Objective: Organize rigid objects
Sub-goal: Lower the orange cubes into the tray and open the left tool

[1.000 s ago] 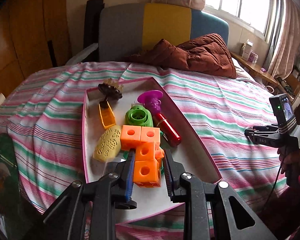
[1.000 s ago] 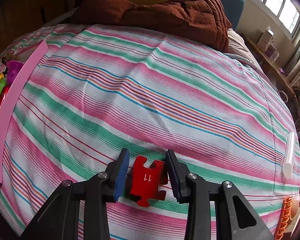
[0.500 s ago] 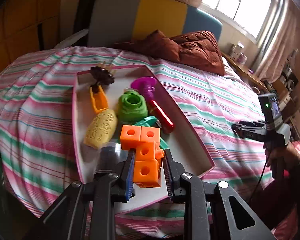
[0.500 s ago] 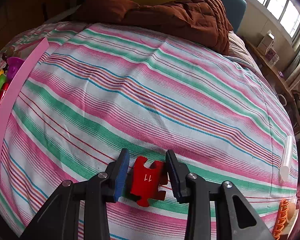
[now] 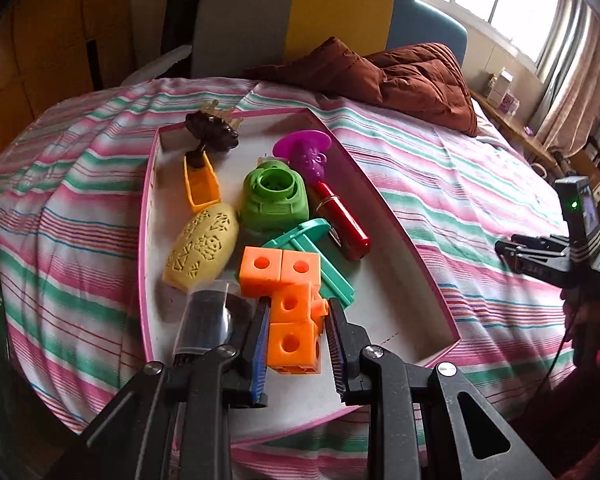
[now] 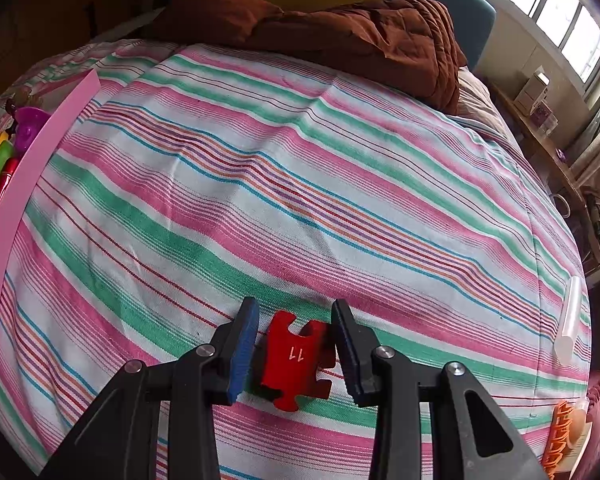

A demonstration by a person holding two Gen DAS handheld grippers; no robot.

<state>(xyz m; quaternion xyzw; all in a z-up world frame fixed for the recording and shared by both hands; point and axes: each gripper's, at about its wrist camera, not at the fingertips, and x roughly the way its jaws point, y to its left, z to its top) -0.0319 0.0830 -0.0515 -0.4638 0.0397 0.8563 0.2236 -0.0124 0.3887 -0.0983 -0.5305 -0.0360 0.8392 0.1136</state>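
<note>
My left gripper [image 5: 296, 344] is shut on a cluster of orange cubes [image 5: 290, 312] and holds it over the near end of a pink-rimmed white tray [image 5: 396, 216]. The tray holds a yellow oval toy [image 5: 202, 246], a green round toy [image 5: 276, 198], a purple toy [image 5: 308, 156], a red cylinder [image 5: 344, 224], a teal piece [image 5: 320, 252], an orange scoop [image 5: 200, 184] and a dark object [image 5: 212, 132]. My right gripper [image 6: 294, 354] is shut on a red puzzle piece marked 11 [image 6: 296, 360] just above the striped bedspread [image 6: 300, 184].
A brown quilt [image 6: 340, 32] lies at the head of the bed. A white tube [image 6: 570, 320] and an orange item [image 6: 560, 440] lie at the bed's right edge. The tray's pink wall [image 6: 24, 184] is far left in the right wrist view. A dark cylinder [image 5: 208, 320] sits by my left fingers.
My left gripper has risen and pulled back a little with the orange cubes, so more of the tray shows. My right gripper has barely moved with the red piece.
</note>
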